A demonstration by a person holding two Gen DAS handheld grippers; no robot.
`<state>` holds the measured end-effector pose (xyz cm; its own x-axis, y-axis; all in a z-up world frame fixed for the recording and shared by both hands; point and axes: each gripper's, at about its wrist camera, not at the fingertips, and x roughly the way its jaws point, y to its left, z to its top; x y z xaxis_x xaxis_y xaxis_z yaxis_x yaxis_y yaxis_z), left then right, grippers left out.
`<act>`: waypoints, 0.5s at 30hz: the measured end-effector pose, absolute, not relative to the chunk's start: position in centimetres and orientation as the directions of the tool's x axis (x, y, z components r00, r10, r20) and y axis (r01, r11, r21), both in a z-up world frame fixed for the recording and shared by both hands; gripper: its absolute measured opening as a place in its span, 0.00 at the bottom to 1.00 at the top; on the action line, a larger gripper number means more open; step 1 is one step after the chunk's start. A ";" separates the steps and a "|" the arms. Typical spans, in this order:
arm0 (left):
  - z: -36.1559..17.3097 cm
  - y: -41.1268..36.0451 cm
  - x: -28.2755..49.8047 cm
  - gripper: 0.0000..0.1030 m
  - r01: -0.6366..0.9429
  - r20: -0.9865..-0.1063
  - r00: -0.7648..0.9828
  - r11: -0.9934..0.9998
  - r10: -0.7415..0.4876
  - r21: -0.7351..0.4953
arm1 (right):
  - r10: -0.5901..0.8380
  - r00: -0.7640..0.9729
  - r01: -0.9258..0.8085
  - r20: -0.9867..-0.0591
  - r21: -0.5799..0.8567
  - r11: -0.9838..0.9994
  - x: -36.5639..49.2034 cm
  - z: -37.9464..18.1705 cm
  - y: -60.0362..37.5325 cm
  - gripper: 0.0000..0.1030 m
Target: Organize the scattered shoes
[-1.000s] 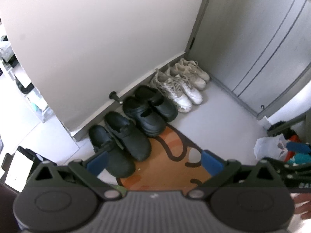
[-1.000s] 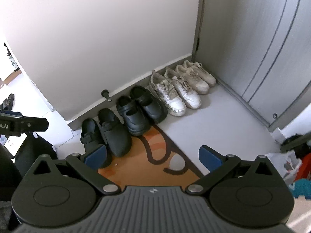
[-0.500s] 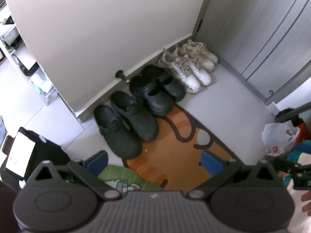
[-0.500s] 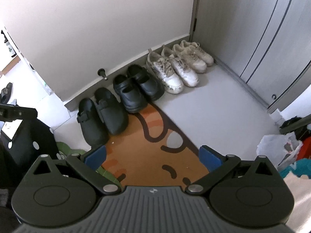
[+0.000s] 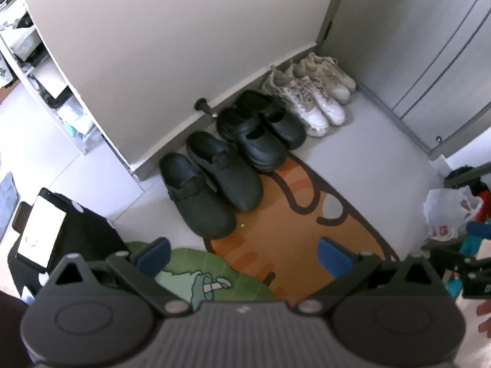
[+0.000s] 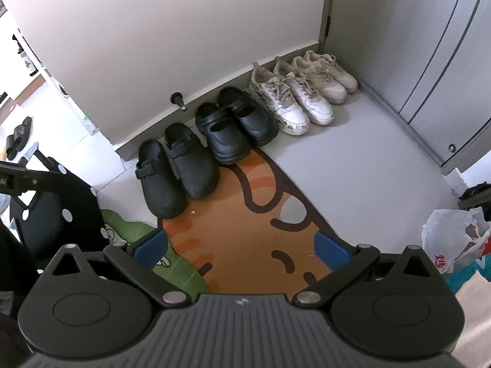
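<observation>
At the bottom of the left wrist view, the left gripper point(image 5: 242, 251) is being held with its blue-padded fingers spread wide and nothing between them; the right gripper point(image 6: 241, 245) is being held the same way at the bottom of the right wrist view, wide apart and empty. Just beyond the fingertips, an orange cat-patterned floor mat point(image 6: 245, 236) is being overlapped at lower left by a green cartoon mat point(image 5: 196, 270).

Farther up, toward the centre of each frame, a row of shoes is being kept against the pale grey wall panel point(image 6: 172, 30): a pair of matte black strapped clogs point(image 6: 175, 168), then a pair of glossy black chunky strap shoes point(image 6: 233, 125), then two pairs of white and beige lace-up sneakers point(image 6: 303, 92) reaching the corner at upper right. The toes of the black pairs are resting on the orange mat's edge.

The sorting appears largely done (a dark sandal pair point(image 6: 18, 136) is being left at the far left edge, beyond the panel). If the row is approached again, a low sweep could be catching the mat's edge and dragging the clogs out of line. A white plastic bag point(image 6: 454, 239) at lower right could also be snagged.
</observation>
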<state>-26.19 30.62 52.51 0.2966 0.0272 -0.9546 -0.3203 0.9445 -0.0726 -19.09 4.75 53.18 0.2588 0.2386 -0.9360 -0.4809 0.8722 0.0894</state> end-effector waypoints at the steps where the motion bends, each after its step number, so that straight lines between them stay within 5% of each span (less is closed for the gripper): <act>1: 52.5 30.7 -26.1 1.00 -0.323 -0.955 0.294 0.943 0.027 -0.073 | 0.236 0.259 -0.480 -0.936 0.087 0.873 -19.1 53.2 4.7 1.00; 15: 52.1 30.2 -25.6 1.00 -0.294 -0.959 0.283 0.953 0.021 -0.066 | 0.198 0.242 -0.446 -0.950 0.073 0.892 -19.0 52.2 3.4 1.00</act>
